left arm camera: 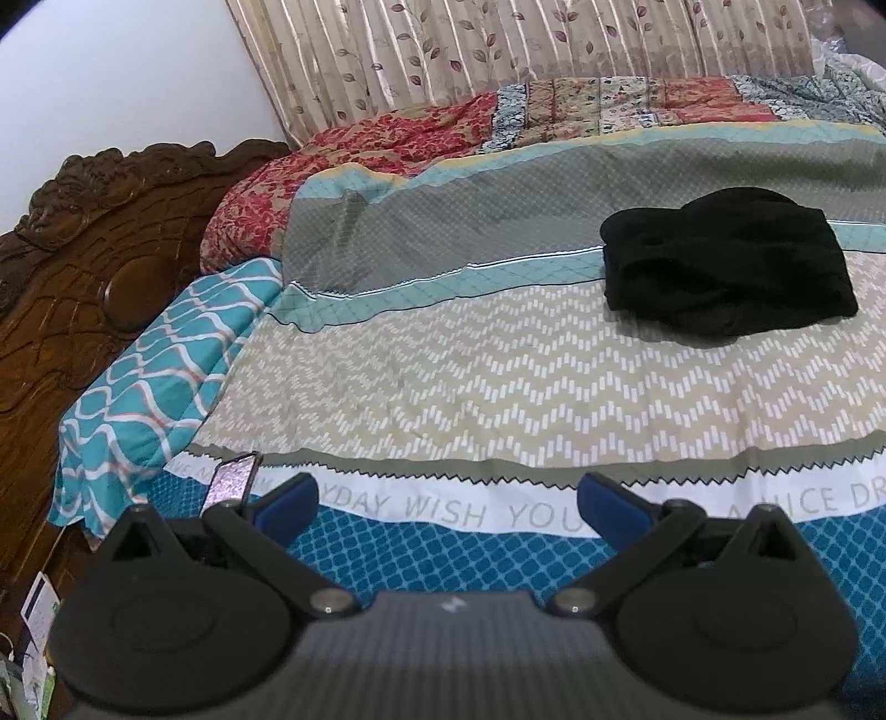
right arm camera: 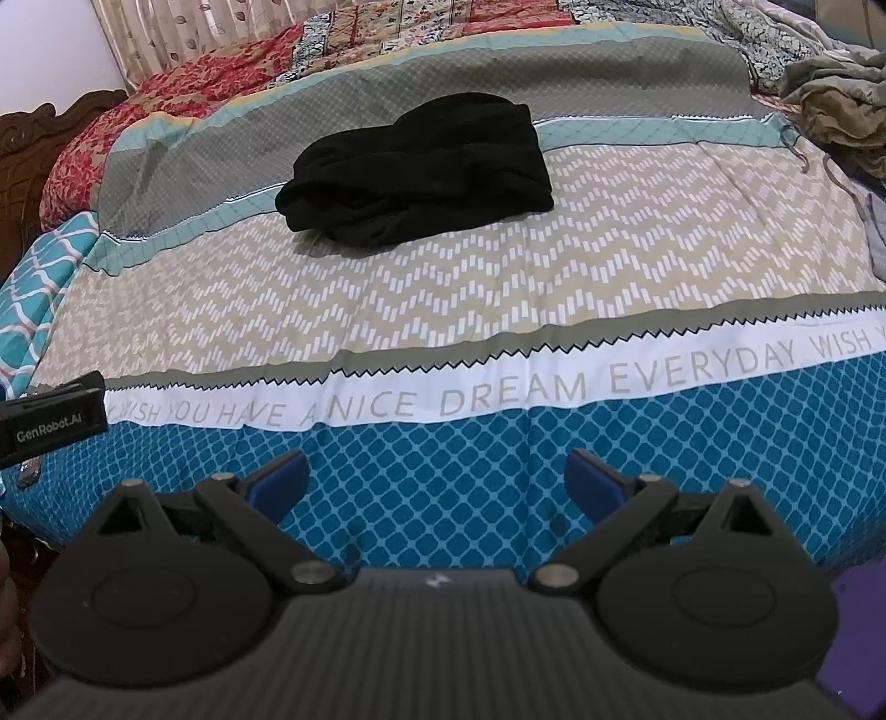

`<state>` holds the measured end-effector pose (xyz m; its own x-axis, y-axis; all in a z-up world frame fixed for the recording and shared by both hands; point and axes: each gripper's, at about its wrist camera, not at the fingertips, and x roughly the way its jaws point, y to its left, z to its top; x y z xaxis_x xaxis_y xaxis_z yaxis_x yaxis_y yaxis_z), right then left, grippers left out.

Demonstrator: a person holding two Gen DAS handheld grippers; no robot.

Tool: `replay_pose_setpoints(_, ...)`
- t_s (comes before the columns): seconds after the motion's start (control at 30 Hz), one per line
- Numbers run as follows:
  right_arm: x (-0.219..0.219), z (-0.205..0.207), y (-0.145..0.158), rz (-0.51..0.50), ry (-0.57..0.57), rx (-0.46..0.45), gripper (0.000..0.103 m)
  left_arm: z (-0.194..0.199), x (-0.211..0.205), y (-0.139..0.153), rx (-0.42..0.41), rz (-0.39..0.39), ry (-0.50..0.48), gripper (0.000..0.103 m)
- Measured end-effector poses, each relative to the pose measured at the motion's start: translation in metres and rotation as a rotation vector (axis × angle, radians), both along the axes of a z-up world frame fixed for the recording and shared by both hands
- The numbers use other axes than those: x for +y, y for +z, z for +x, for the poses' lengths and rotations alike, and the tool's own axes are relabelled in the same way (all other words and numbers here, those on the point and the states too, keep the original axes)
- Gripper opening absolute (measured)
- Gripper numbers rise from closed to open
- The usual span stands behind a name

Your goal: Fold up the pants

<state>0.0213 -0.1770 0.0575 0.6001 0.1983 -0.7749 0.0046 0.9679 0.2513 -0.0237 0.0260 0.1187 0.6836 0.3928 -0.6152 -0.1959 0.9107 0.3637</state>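
Note:
The black pants (left arm camera: 725,266) lie in a folded, bunched stack on the patterned bedspread (left arm camera: 498,376), far ahead and to the right of my left gripper (left arm camera: 446,504). They also show in the right wrist view (right arm camera: 421,171), ahead of my right gripper (right arm camera: 437,482). Both grippers are open and empty, their blue pads wide apart, held low over the blue front band of the bedspread (right arm camera: 443,476). Part of the left gripper's body (right arm camera: 50,415) shows at the left edge of the right wrist view.
A carved wooden headboard (left arm camera: 83,266) stands at the left. A phone (left arm camera: 232,479) lies near the front left bed edge by a teal pillow (left arm camera: 166,360). A red patchwork quilt (left arm camera: 443,127) and curtain (left arm camera: 498,50) are behind. Loose clothes (right arm camera: 836,94) pile at the far right.

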Motion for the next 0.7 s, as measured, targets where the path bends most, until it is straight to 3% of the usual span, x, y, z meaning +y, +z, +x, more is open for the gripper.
replay_pose_setpoints(0.7, -0.0020, 0.0006, -0.0014, 0.012, 0.006, 0.007, 0.100, 0.0040, 0.0031, -0.0045, 0.018, 0.037, 0.029, 0.103)
